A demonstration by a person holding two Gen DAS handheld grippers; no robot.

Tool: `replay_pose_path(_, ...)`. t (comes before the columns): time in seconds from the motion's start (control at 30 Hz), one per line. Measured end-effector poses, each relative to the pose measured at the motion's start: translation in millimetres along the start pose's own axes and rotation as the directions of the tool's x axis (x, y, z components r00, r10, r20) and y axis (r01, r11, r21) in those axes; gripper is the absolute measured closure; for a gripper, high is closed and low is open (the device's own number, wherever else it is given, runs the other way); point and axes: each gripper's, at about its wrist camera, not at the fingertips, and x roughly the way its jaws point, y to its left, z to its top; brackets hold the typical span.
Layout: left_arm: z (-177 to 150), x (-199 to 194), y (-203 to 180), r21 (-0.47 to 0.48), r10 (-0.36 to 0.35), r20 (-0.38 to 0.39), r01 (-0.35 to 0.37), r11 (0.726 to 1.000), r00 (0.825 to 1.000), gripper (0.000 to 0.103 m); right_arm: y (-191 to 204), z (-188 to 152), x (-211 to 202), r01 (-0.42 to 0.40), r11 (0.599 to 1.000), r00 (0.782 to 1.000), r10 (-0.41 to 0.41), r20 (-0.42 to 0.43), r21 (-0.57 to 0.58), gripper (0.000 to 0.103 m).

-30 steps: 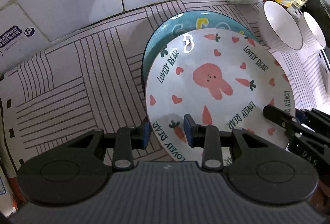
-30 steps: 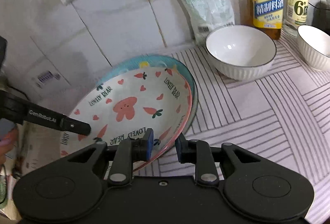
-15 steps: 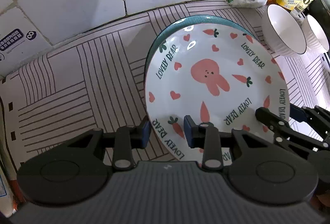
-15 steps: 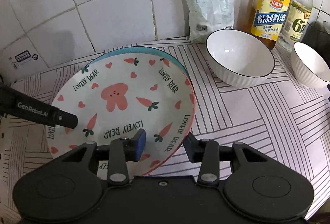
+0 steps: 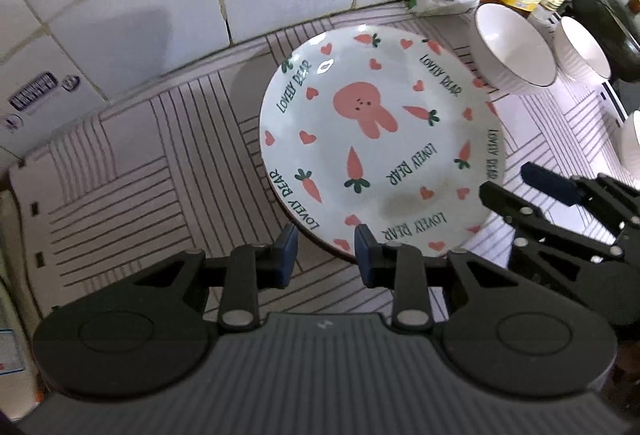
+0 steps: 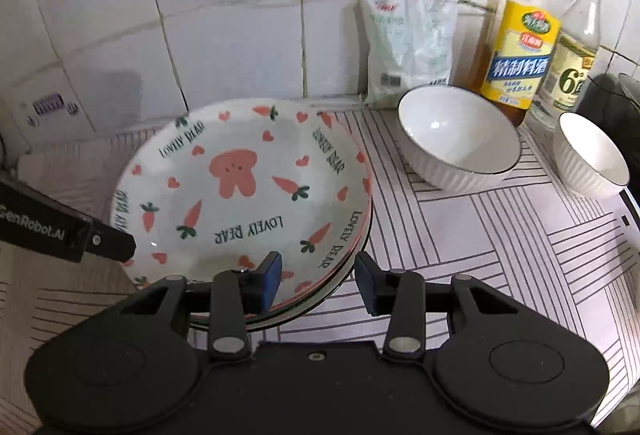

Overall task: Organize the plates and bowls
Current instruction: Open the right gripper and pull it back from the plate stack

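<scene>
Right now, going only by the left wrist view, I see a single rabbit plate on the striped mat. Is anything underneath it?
Observer: Yes. The right wrist view shows a second plate under the rabbit plate. Its rim peeks out along the near right edge.
Reviewer: Is the right gripper clamped on that stack?
Observer: No. Its jaws stand apart, astride the edge. One pad is over the rabbit plate's inside and the other is out beyond both rims, above the striped mat. Neither pad presses on a plate.
</scene>
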Motion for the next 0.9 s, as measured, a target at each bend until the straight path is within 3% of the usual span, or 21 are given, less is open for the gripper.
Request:
replay_pose_path(0.13,-5.8,-29.8,-7.5,0.020,0.022,0.026,-0.023,1.000,0.999,0.067,-5.4,3.3,-27.3,-0.015,1.000,0.999,0.016,0.047,-0.012,0.054)
replay_pose_path(0.27,-10.9,-57.2,-19.8,0.053,0.034,0.038,-0.036,0.998,0.999,0.063,-14.1,6.8,-56.0,-0.015,0.999,0.997,0.017,0.076,-0.029,0.041)
replay_pose_path(0.33,-12.9,-69.2,-27.4,0.063,0.041,0.039,-0.043,0.997,0.998,0.061,-19.1,7.5,-68.8,-0.008,0.999,0.997,0.011,0.071,-0.040,0.039)
replay_pose_path(0.63,-24.8,-108.3,-65.7,0.103,0.029,0.043,-0.033,0.994,0.999,0.035,-49.8,4.2,-125.8,-0.023,1.000,0.997,0.024,0.076,-0.014,0.029)
replay_pose_path(0.67,-25.2,-111.7,-70.8,0.101,0.041,0.050,-0.046,0.994,0.998,0.027,-53.8,3.3,-131.5,-0.019,1.000,0.996,0.020,0.081,-0.013,0.024)
replay_pose_path(0.7,-25.4,-114.6,-75.3,0.097,0.054,0.059,-0.060,0.994,0.997,0.021,-58.4,1.6,-136.6,-0.015,1.000,0.996,0.016,0.084,-0.013,0.008)
replay_pose_path(0.73,-25.2,-117.7,-79.9,0.094,0.066,0.070,-0.072,0.993,0.995,0.020,-63.1,0.1,-140.2,-0.011,1.000,0.997,0.012,0.077,-0.017,0.002)
replay_pose_path(0.9,-22.1,-129.2,-110.3,0.109,0.055,0.118,-0.068,0.992,0.991,0.013,-95.1,-14.1,-155.7,0.041,0.998,0.995,-0.037,0.091,-0.041,0.002)
